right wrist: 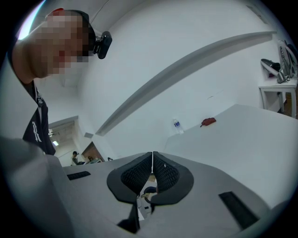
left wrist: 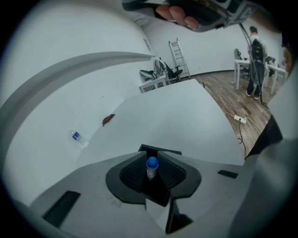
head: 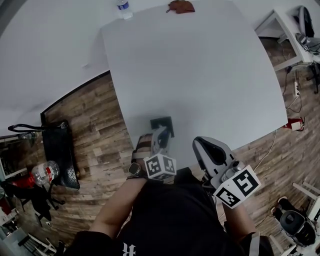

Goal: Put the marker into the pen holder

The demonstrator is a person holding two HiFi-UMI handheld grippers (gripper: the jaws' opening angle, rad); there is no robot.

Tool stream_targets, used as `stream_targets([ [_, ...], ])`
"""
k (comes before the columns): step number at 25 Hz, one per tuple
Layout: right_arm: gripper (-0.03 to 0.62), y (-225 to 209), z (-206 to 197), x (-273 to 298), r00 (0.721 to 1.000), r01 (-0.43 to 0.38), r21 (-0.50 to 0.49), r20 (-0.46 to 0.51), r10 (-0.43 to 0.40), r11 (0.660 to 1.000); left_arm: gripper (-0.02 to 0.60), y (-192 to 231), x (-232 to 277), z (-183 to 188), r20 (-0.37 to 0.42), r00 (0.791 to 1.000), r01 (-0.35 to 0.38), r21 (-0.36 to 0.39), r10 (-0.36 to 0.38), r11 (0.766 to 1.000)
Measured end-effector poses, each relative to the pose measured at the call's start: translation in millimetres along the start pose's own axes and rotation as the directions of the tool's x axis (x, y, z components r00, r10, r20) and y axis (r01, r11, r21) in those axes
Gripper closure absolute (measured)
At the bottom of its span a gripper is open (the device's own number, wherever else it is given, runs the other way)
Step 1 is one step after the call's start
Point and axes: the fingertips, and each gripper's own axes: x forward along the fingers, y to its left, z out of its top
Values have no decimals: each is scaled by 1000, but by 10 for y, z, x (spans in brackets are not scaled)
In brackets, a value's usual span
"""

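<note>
1. By the desk's far left corner stands a water bottle (head: pixel 123 7). Its blue label is too small for me to read.
2. At the near edge, left of centre, my left gripper (head: pixel 161 136) has its jaws closed on the marker (left wrist: pixel 152 166), blue cap upward. The print on the barrel is illegible. The black pen holder (head: pixel 165 121) stands just beyond the jaw tips.
3. At the far edge lies a reddish-brown object (head: pixel 181 6).
4. At the near edge, further right, is my right gripper (head: pixel 202 145), its jaws pressed together on nothing.

Bright, even light on my feeds; gripper views bulge, corners black; marker (left wrist: pixel 152 168) sharp, far room perhaps soft.
</note>
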Motion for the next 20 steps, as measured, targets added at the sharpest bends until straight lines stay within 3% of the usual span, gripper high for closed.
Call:
stream_targets([
  [7,577,-72,-29,40,1000,-11,9,-14,11,1000,505,-115,94,-13,-22,997,74,-13,-74,997],
  [10,577,-69,-9,41,1000,-18,6,-10,18,1000,476,-126,69,33,-18,995,101,-27,-101,995],
  [20,577,130,23,60,999,-40,-24,17,40,999,453,-66,-313,309,101,990,107,-105,-97,989],
])
